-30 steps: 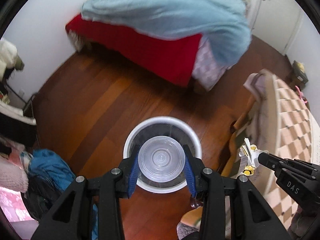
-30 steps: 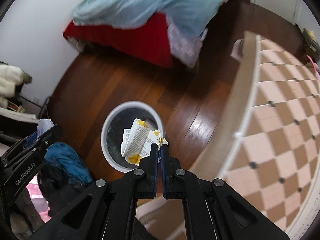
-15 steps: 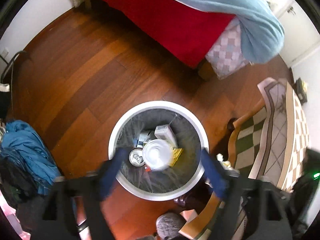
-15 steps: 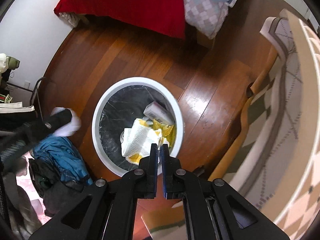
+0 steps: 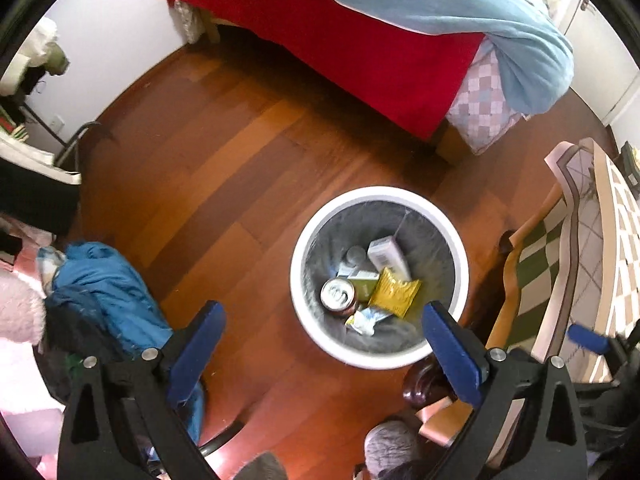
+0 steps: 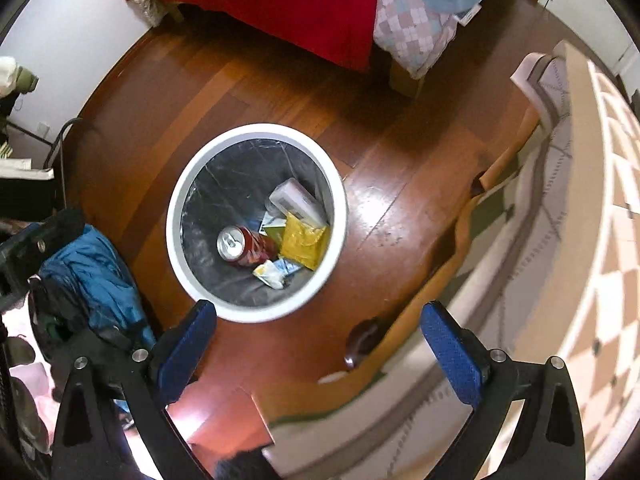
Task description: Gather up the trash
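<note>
Reddish-brown wooden floor fills both of your wrist views, with a bed draped in a red cover and a light blue blanket along the far wall. Your left gripper hangs above the floor with its jaws spread wide and nothing between them; the blue pads stand well apart. Your right gripper is the same, jaws released and empty. Between and beyond them sits a white round trash bin with a dark liner. The trash lies inside it: a soda can on its side, a yellow packet just beside it, a white carton farther back, and a crumpled wrapper nearest you. A heap of blue clothing lies on the floor to the left of the bin, and a worktop with a checkered cloth curves along the right.
</note>
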### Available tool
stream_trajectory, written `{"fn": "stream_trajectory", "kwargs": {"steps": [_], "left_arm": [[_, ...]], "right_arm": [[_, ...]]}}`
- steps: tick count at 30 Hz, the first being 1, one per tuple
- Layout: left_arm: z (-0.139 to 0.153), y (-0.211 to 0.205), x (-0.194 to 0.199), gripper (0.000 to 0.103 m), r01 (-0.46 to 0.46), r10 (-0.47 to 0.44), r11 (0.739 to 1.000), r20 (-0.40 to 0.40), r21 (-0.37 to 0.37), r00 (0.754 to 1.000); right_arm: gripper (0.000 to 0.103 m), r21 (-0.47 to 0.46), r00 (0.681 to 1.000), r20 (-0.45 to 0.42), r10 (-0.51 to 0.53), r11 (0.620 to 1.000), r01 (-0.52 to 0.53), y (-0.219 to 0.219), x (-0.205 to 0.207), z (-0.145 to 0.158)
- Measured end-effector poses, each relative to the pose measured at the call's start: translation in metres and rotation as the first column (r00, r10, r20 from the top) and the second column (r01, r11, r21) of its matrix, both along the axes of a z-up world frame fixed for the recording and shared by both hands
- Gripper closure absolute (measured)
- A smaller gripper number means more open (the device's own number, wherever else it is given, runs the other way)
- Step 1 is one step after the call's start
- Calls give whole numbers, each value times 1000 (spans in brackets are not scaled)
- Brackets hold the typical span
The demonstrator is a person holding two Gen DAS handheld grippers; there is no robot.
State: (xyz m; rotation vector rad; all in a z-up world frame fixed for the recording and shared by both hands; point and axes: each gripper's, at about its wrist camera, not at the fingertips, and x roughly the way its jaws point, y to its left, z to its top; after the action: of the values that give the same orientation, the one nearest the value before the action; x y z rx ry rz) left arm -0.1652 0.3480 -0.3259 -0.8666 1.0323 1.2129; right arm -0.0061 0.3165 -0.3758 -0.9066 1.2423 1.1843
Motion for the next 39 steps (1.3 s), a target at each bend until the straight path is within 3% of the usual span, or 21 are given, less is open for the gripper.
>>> {"fn": "stream_trajectory", "kwargs": {"steps": [8,15,26,39], "left_arm": [[50,-54,-16,2,4,-3,998,-11,68,1000],[109,-107,-23,2,41,-42,989,10,141,999],[199,-180,-36,2,86,-120,964,124,253,985],[273,-235,-55,2,117,-217,929,260,351,941]], "right_arm": [[0,81,1000,9,-6,997,6,-47,-3,56],[0,182,1000,-23,10,983,-5,-102,-9,122],[0,350,994,-85,69,936,-35,-195,-14,235],[0,466,976,-172,133,884,-39,-270,-23,326]]}}
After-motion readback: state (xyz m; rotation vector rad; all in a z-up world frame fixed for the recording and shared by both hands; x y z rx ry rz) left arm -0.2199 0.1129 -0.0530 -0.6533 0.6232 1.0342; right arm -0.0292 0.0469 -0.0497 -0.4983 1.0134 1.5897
